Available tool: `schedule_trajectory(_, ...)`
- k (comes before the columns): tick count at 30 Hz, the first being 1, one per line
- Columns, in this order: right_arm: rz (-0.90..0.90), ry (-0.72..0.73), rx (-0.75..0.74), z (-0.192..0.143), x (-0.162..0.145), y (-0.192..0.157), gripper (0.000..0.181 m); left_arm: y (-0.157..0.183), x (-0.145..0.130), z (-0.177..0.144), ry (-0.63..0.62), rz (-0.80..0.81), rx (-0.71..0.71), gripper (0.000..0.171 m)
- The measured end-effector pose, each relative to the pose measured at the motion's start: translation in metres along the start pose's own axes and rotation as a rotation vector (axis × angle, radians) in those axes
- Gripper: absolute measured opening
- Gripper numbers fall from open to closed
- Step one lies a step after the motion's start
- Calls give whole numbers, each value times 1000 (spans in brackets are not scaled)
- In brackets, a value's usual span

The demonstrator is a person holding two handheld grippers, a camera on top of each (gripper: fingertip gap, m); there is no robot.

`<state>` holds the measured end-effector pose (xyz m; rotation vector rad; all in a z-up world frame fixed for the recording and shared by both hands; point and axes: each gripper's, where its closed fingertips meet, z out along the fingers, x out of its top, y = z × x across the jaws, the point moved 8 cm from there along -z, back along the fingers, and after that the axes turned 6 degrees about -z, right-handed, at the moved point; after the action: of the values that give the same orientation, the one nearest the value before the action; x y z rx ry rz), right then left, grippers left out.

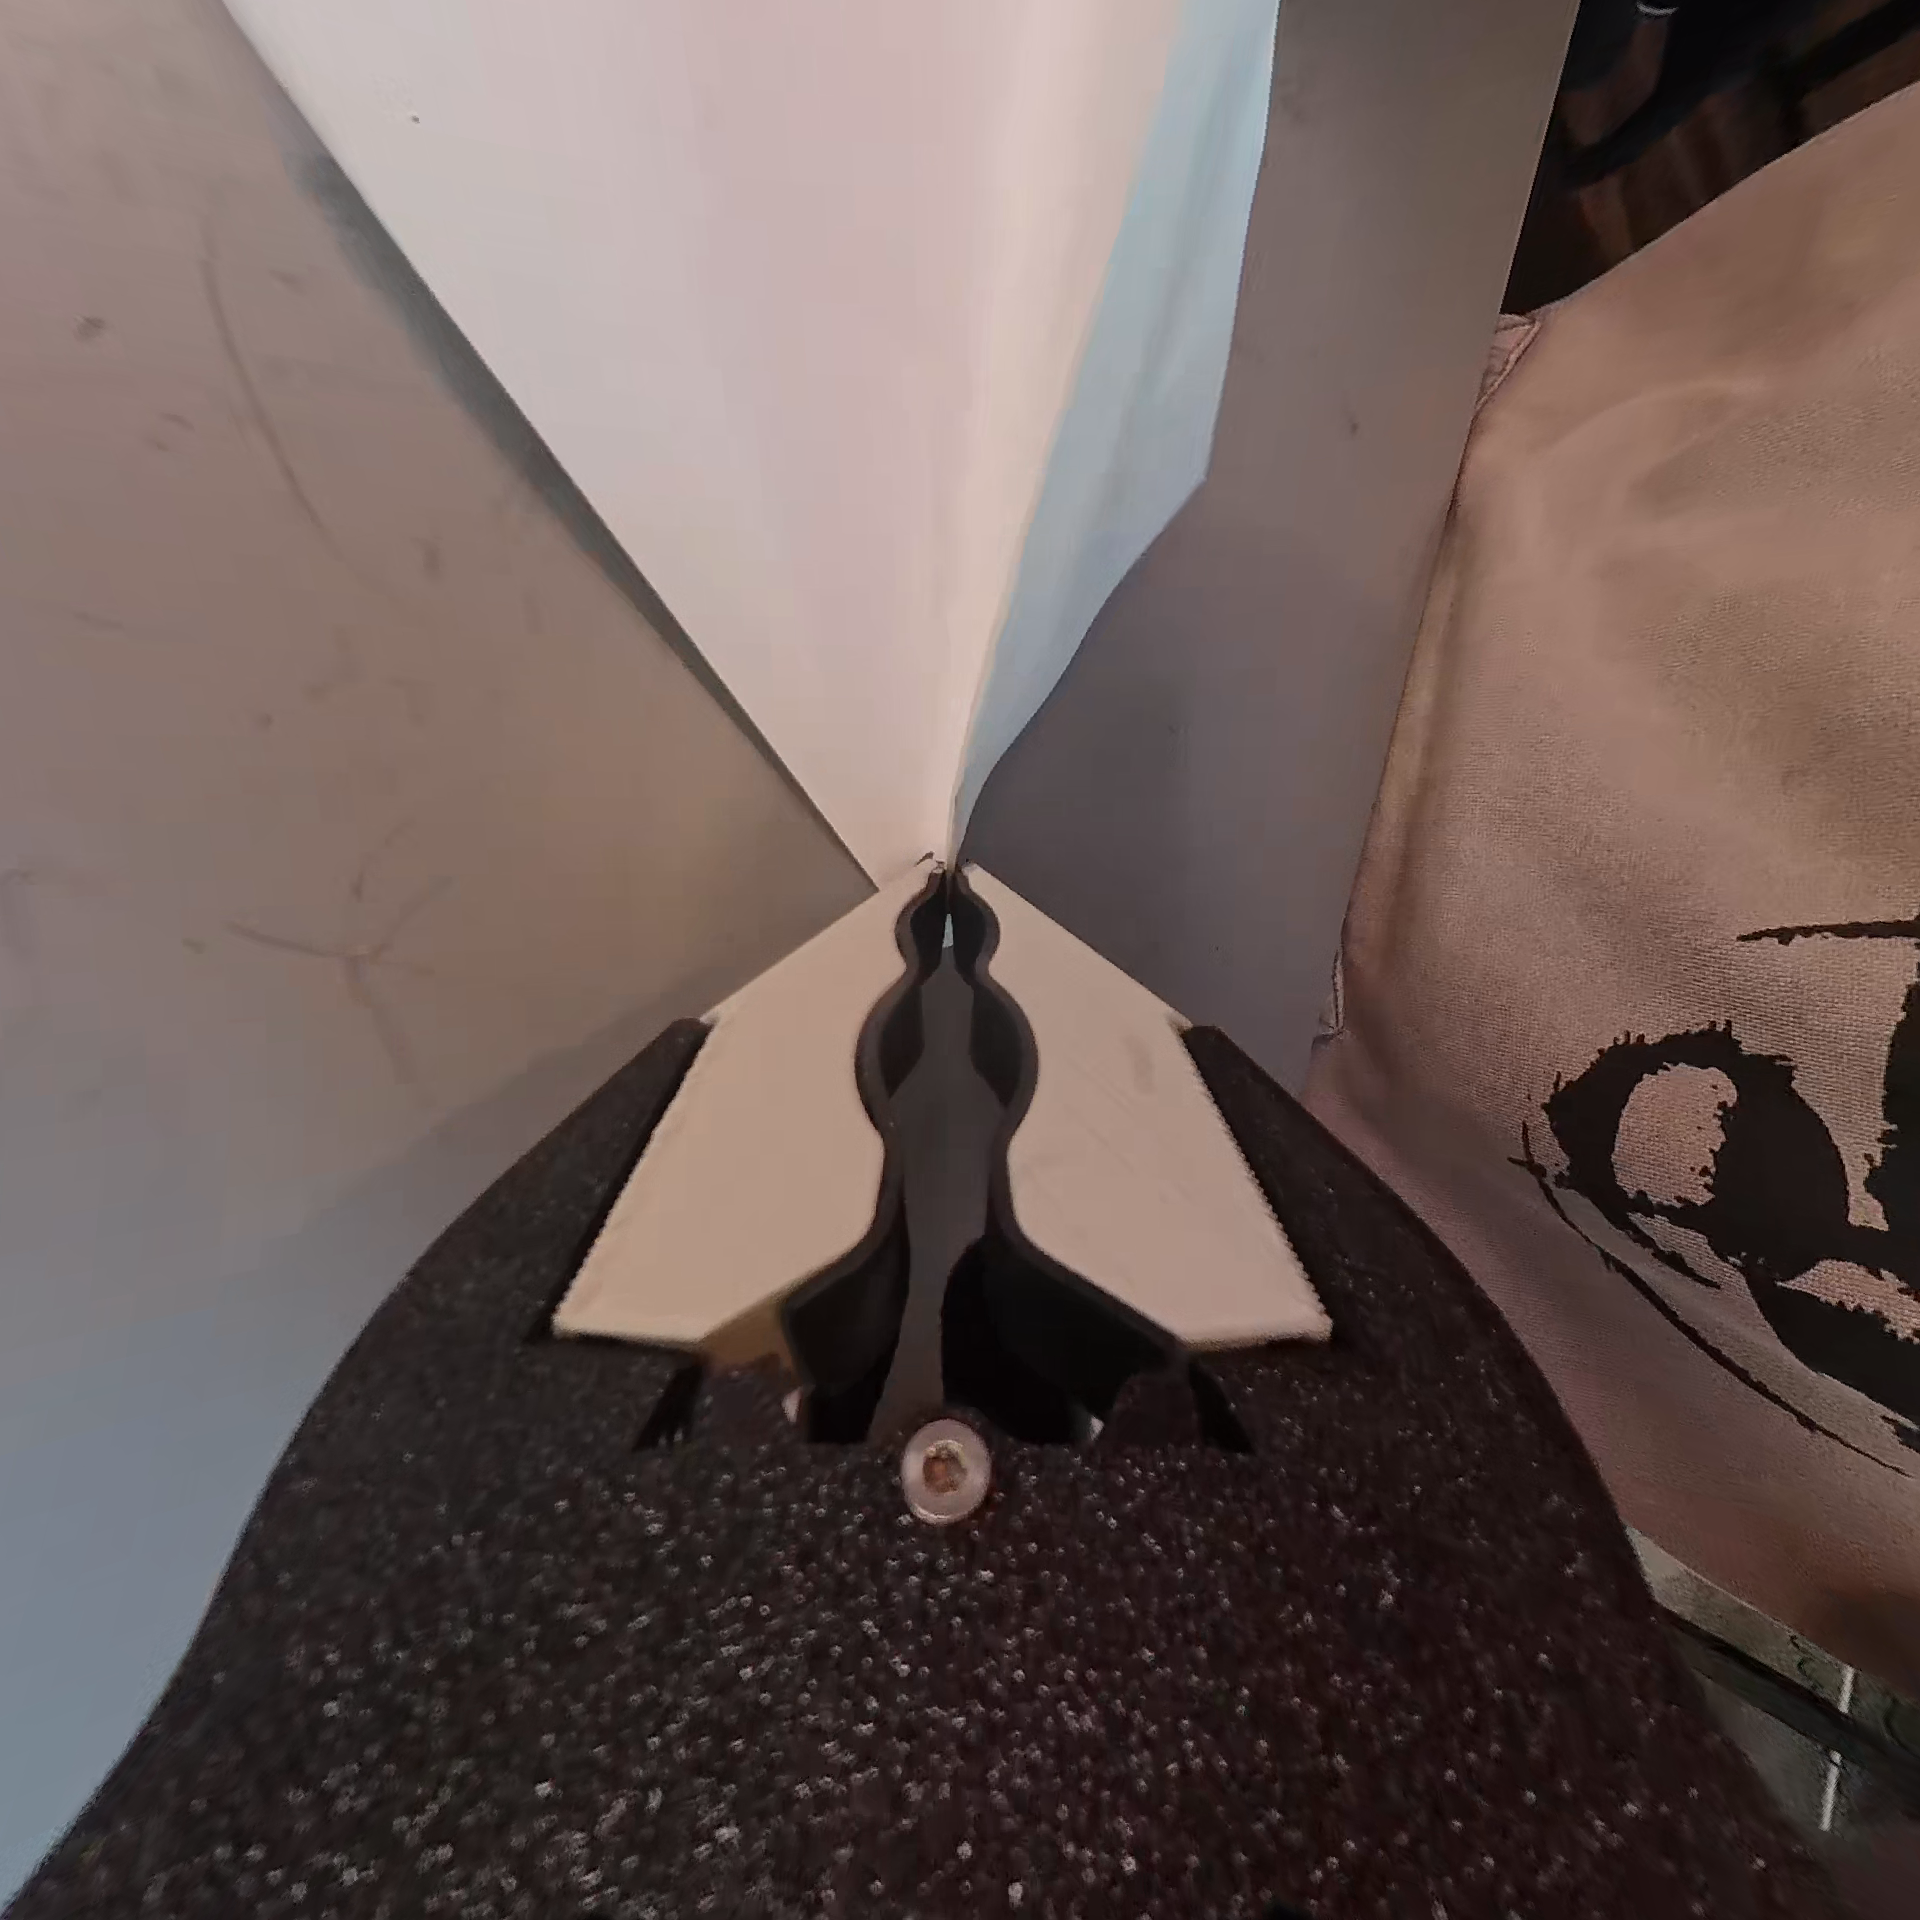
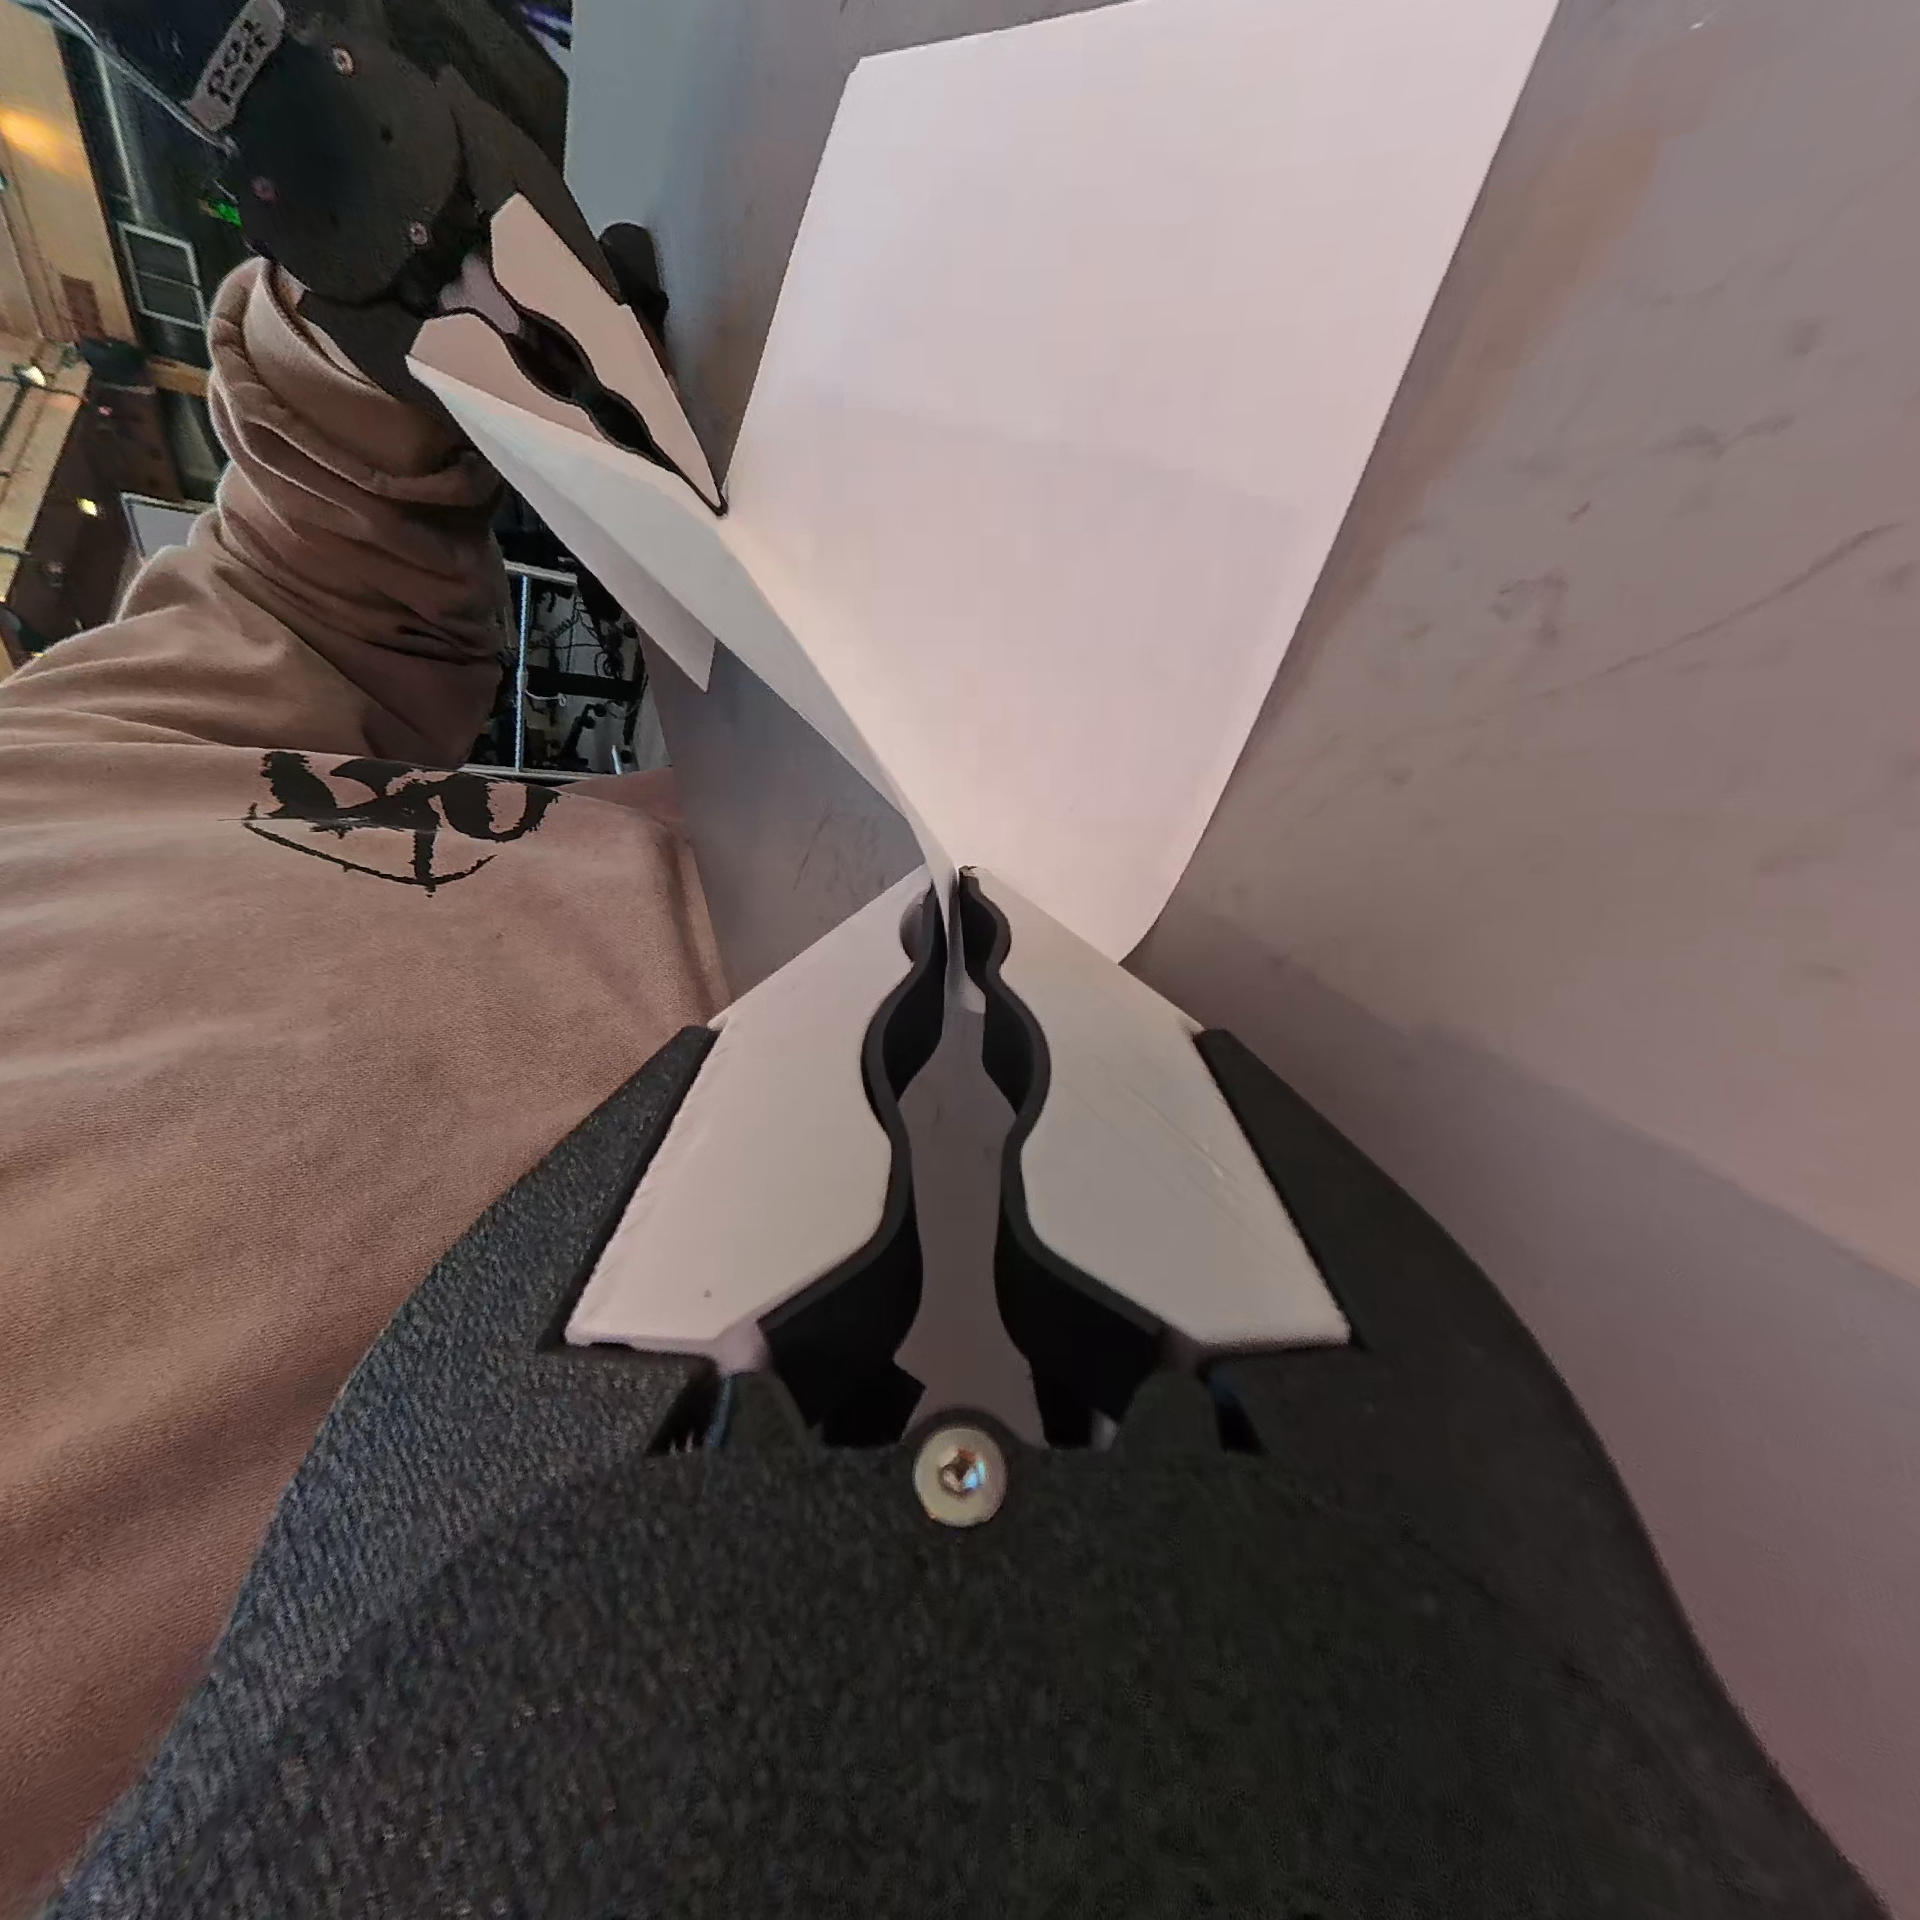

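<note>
Left gripper (image 1: 943, 878) pinched tight on the paper's (image 1: 790, 416) near edge; right gripper (image 2: 951, 883) clamped likewise on another edge. Sheet lifted and curling between them, above a scuffed white table (image 2: 1662, 623). Pink sweatshirt (image 2: 312, 1039) crowding one side, open table on the other.

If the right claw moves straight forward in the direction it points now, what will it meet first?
The right claw is already shut on the white paper sheet, so the sheet itself lies first in its line. Beyond it, probably the pale scuffed surface; depth is unclear.
</note>
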<state>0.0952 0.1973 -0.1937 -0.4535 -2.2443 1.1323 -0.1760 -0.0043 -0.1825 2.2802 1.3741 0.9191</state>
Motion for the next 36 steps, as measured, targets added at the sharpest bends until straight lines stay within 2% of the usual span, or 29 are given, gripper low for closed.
schedule_trajectory(4,-4,4,-5,-1,3,0,0,-2,2,0,-16,-80,-25,0)
schedule_trajectory(9,-13,17,-10,-2,8,0,0,-12,1,-1,24,-238,-114,0)
schedule_trajectory(15,-28,49,-29,-3,18,4,3,-14,0,-1,44,-303,-149,0)
schedule_trajectory(19,-102,104,-110,-5,28,4,7,-17,-1,0,69,-331,-175,0)
schedule_trajectory(21,-209,146,-238,-7,34,-1,12,-19,0,0,87,-347,-190,0)
schedule_trajectory(25,-488,229,-477,-18,51,-35,28,-20,1,1,96,-362,-208,0)
schedule_trajectory(28,-653,347,-647,-42,62,-56,29,-21,2,1,97,-371,-217,0)
schedule_trajectory(30,-832,425,-663,-50,62,-80,26,-22,1,1,105,-382,-226,0)
schedule_trajectory(32,-1056,392,-607,-35,51,-109,20,-23,1,1,111,-391,-230,0)
schedule_trajectory(34,-1236,256,-509,2,33,-127,18,-23,2,1,115,-397,-232,0)
schedule_trajectory(36,-1408,134,-505,46,18,-132,18,-24,2,1,115,-402,-236,0)
